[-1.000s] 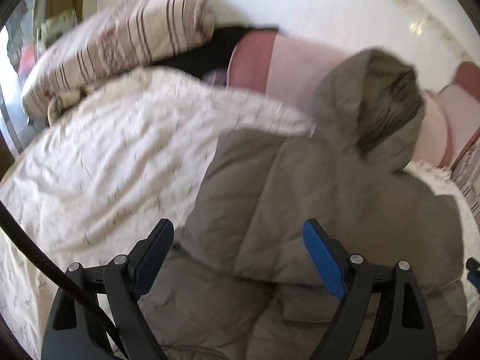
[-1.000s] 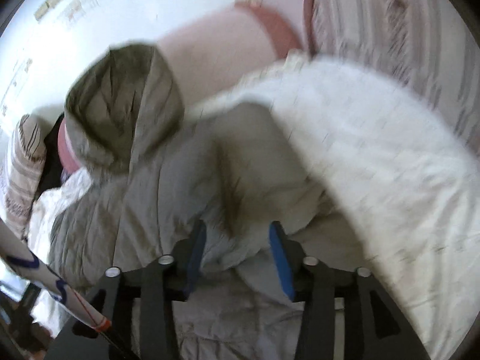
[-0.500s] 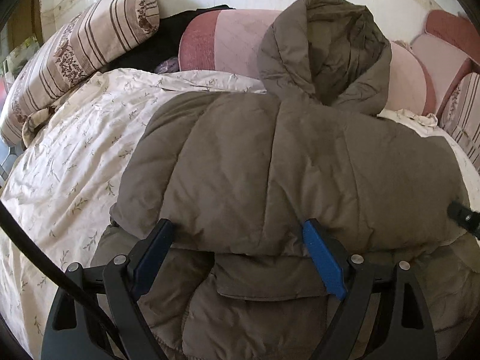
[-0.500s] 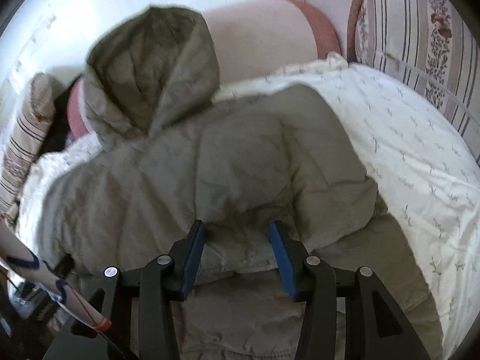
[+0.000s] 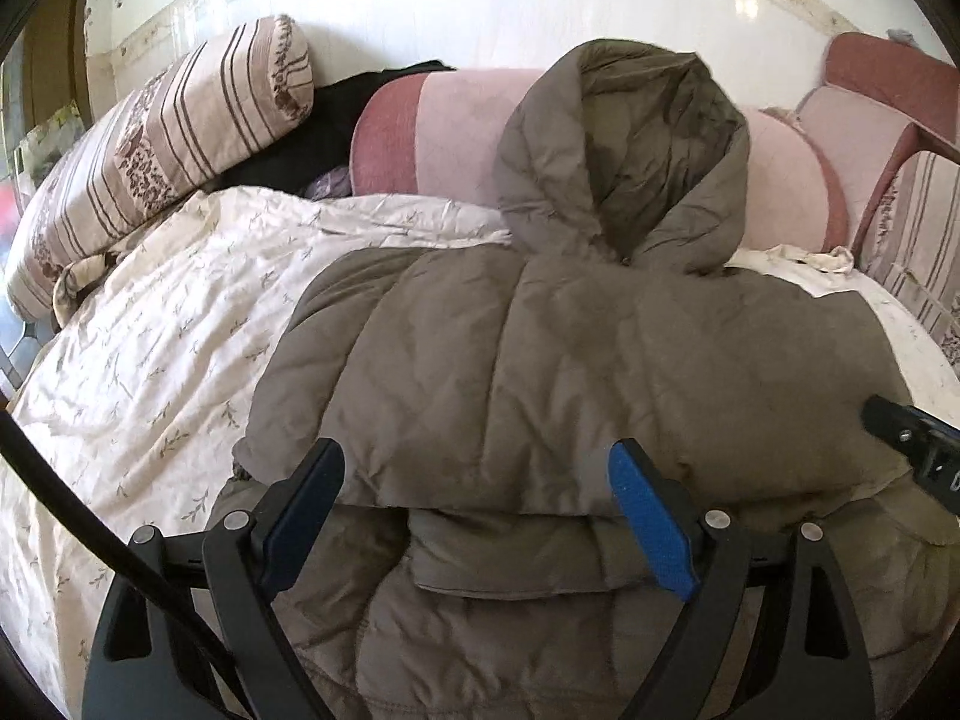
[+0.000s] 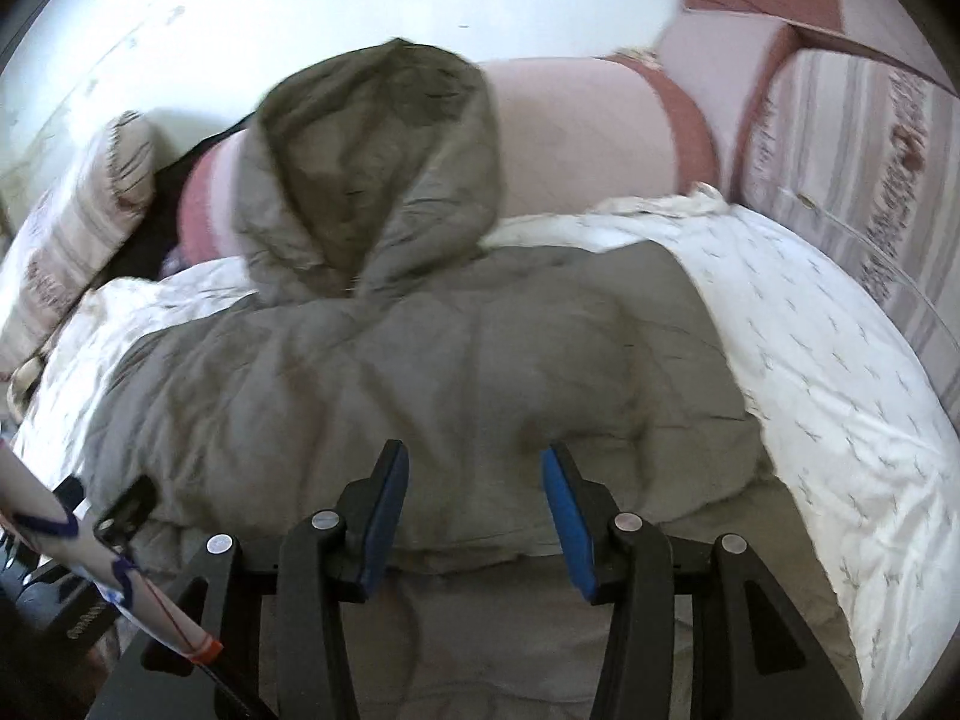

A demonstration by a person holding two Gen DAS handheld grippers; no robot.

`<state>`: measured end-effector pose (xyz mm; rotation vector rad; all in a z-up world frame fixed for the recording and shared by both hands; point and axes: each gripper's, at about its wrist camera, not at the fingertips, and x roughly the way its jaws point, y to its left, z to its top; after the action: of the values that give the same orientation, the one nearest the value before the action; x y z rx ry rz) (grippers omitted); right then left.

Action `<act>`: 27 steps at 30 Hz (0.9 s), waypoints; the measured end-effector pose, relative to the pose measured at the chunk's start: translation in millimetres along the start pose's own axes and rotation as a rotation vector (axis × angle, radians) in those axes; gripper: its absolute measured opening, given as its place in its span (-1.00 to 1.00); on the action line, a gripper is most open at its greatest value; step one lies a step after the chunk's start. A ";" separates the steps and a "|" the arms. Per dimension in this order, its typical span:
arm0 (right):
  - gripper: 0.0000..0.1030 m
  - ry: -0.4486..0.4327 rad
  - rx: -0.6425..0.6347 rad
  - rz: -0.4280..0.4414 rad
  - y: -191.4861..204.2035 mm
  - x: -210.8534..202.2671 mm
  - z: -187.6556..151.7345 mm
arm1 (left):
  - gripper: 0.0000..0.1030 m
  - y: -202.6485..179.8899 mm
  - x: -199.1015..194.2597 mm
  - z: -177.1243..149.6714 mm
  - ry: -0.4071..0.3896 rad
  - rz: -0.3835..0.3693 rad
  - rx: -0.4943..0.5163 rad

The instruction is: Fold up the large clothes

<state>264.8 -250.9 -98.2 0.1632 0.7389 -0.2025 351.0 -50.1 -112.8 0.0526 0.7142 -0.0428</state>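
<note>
- Our left gripper (image 5: 477, 492) has its jaws spread wide and holds nothing; they straddle the near folded edge of the jacket (image 5: 570, 360) from above.
- Our right gripper (image 6: 477, 507) is also parted and empty, narrower, poised over the same edge further right.
- The jacket lies padded and doubled on the floral quilt (image 5: 168, 324), its hood (image 5: 630, 156) propped upright against the pink bolster (image 5: 456, 132).
- We judge the risk to be the puffy fill: a shallow pinch could catch only the top layer, so the fold peels open as we lift. The hood may also flop and spoil the next fold.
- The left view shows the striped pillow (image 5: 162, 144) and the layered hem clearly; the right view, blurred, shows the jacket's right edge meeting open quilt and the striped cushion (image 6: 870, 180).
</note>
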 end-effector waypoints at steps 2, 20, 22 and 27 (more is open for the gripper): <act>-0.01 0.020 -0.007 -0.012 2.8 6.3 -2.8 | 0.73 -5.8 0.9 -2.7 0.005 -0.001 0.021; 0.03 0.048 0.042 -0.024 -7.4 12.9 -1.8 | 0.73 -18.6 18.4 -15.4 0.051 0.024 0.066; 0.03 0.042 0.043 -0.044 -11.1 13.5 0.6 | 0.73 -19.6 18.2 -15.8 0.049 0.027 0.070; 0.03 0.072 0.074 -0.064 -24.2 24.8 0.4 | 0.73 -20.2 17.6 -16.4 0.048 0.027 0.074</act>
<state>277.1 -277.5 -116.6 0.2176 0.8095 -0.2865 352.4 -69.6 -137.4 0.1342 0.7594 -0.0417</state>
